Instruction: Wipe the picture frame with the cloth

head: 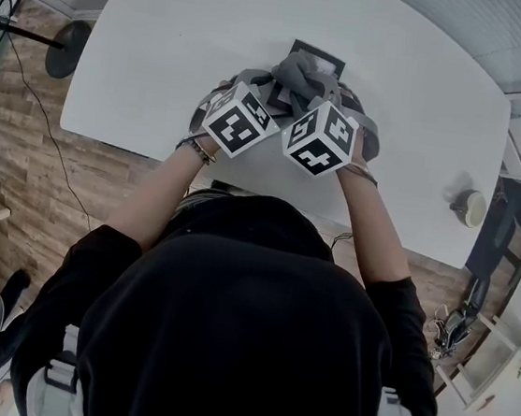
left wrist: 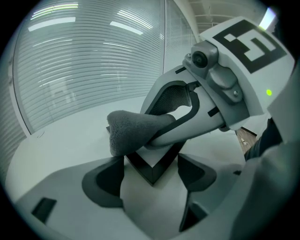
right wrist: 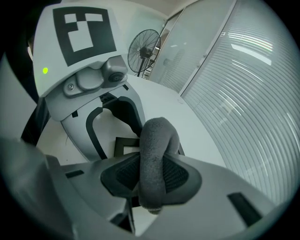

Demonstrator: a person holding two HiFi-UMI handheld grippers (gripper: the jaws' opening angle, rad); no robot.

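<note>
A black picture frame (head: 318, 61) lies on the white table (head: 166, 59) in the head view, partly under a grey cloth (head: 299, 71). My right gripper (right wrist: 152, 176) is shut on the cloth (right wrist: 153, 154), which folds up over its jaws and hangs above the frame (right wrist: 123, 146). In the left gripper view, that cloth (left wrist: 133, 131) rests on the frame's near corner (left wrist: 153, 171). My left gripper (left wrist: 150, 183) is open, its jaws standing either side of that corner with gaps. Both grippers, left (head: 249, 86) and right (head: 335, 99), crowd close together at the frame.
A standing fan (right wrist: 143, 47) is beyond the table's left end, its base (head: 68, 47) on the wooden floor. A small cup-like object (head: 471, 207) sits near the table's right edge. Slatted blinds (left wrist: 93, 56) run behind the table.
</note>
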